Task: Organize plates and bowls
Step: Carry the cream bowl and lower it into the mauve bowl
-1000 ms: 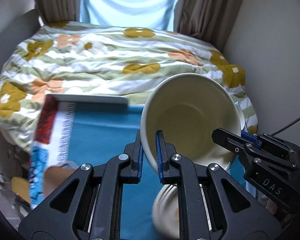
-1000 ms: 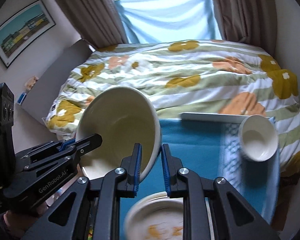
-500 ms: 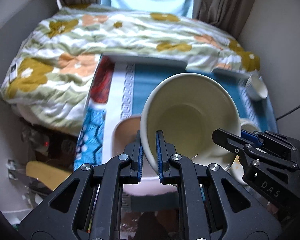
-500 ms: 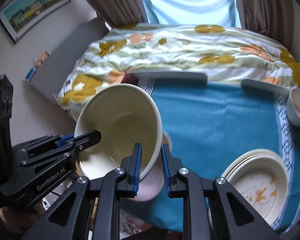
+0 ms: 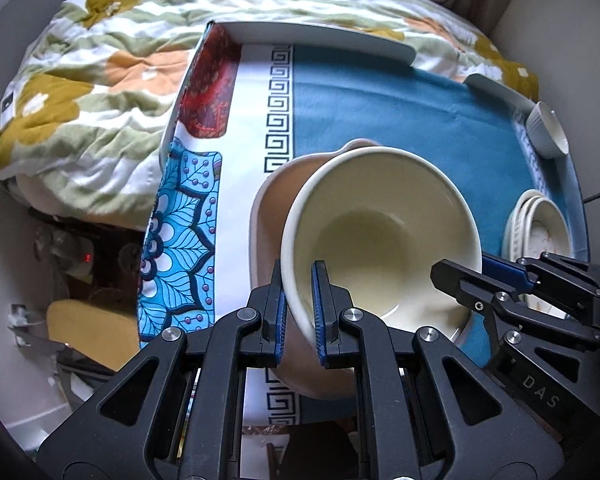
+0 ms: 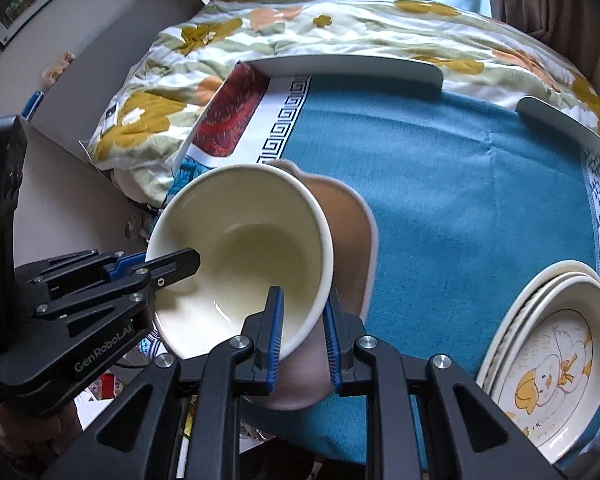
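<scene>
A large cream bowl (image 5: pixel 384 236) (image 6: pixel 244 248) is held by both grippers, tilted toward the cameras. My left gripper (image 5: pixel 299 304) is shut on its left rim and my right gripper (image 6: pixel 302 328) is shut on its right rim. The bowl hangs just above a larger pinkish-brown bowl (image 5: pixel 272 216) (image 6: pixel 352 240) on the tray; whether they touch is hidden. A stack of cream plates (image 6: pixel 556 344) (image 5: pixel 536 228), the top one with a duck picture, sits at the tray's right. A small white ribbed bowl (image 5: pixel 546 130) stands at the far right.
The dishes rest on a tray (image 6: pixel 352 66) covered with a teal and patterned cloth (image 6: pixel 452 168), set on a bed with a floral duvet (image 5: pixel 100 68). A gap beside the bed lies to the left (image 5: pixel 80 264).
Both grippers carried the cream bowl down and to the left, from over the plates to just above the pinkish-brown bowl. Their grip has not changed.
</scene>
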The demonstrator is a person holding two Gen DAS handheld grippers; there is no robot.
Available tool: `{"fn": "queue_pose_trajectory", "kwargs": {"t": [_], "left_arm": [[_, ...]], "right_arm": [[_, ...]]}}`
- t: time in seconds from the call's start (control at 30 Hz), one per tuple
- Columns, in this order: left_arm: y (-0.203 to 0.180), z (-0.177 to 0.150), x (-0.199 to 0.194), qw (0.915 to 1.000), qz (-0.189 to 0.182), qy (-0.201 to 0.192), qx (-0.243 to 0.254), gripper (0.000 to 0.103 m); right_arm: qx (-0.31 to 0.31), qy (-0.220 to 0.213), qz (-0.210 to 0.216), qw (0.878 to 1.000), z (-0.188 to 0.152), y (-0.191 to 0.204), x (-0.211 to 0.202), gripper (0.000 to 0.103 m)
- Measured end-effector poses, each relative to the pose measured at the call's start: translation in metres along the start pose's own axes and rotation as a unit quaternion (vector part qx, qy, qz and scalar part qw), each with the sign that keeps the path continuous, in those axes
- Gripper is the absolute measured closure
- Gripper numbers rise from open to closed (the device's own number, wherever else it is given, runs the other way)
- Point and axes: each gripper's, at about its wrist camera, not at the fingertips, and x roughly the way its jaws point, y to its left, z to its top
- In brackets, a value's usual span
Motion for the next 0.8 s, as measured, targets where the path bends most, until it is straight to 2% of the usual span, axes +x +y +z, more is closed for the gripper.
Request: {"fn": "queue_pose_trajectory", "kwargs": {"t": [0.33, 0.47, 0.6, 0.8], "left_arm": [[0.005, 0.001, 0.011, 0.9999, -0.004, 0.009, -0.004, 0.093], [0.001, -0.002, 0.013, 0.9999, 0.000, 0.012, 0.006, 0.093], [-0.004, -0.005, 0.016, 0.9996, 0.020, 0.011, 0.017, 0.092], [-0.005, -0.006, 0.009, 0.9994, 0.024, -0.001, 0.024, 0.087]], "right_arm": [[-0.009, 0.009, -0.015, 1.000, 0.005, 0.004, 0.005, 0.085], [-0.005, 0.011, -0.018, 1.000, 0.003, 0.004, 0.005, 0.085], [-0.003, 0.017, -0.021, 1.000, 0.003, 0.003, 0.008, 0.085], [-0.003, 0.011, -0.025, 1.000, 0.002, 0.003, 0.004, 0.085]]}}
